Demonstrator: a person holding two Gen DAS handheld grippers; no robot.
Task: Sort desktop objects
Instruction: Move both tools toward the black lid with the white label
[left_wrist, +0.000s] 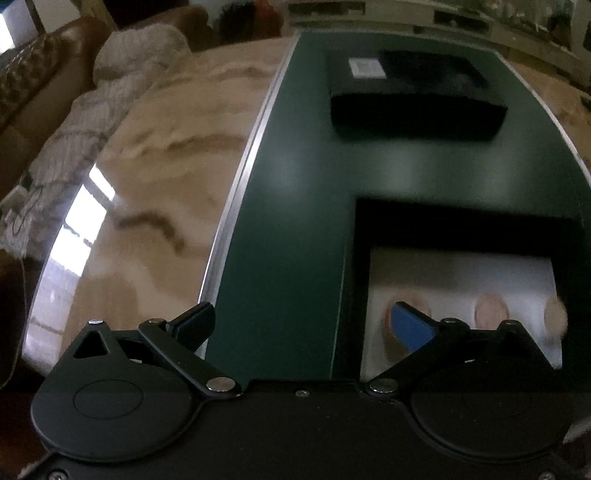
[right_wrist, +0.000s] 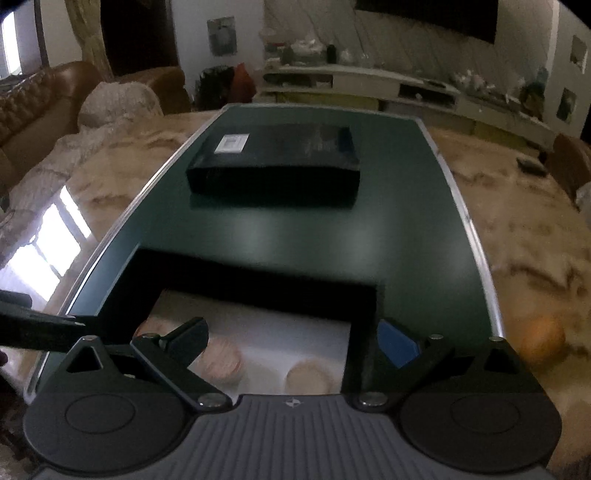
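Note:
An open black box (left_wrist: 461, 221) stands near on the green desk mat (left_wrist: 295, 221). Its white insert (left_wrist: 461, 273) holds round pinkish discs (left_wrist: 491, 310), blurred. My left gripper (left_wrist: 301, 325) is open over the box's left wall, its blue-padded finger (left_wrist: 412, 326) above the insert and nothing between the fingers. In the right wrist view the same box (right_wrist: 258, 284) lies just under my right gripper (right_wrist: 291, 341), which is open and holds nothing. Two discs (right_wrist: 221, 360) (right_wrist: 306, 376) show between its fingers. My left gripper's arm (right_wrist: 37, 325) enters from the left edge.
A flat black box with a white label (right_wrist: 273, 162) lies at the mat's far end (left_wrist: 413, 96). The mat rests on a marble-patterned table (right_wrist: 535, 240), where an orange (right_wrist: 543, 336) sits to the right. A sofa with a blanket (right_wrist: 110, 107) stands at the left.

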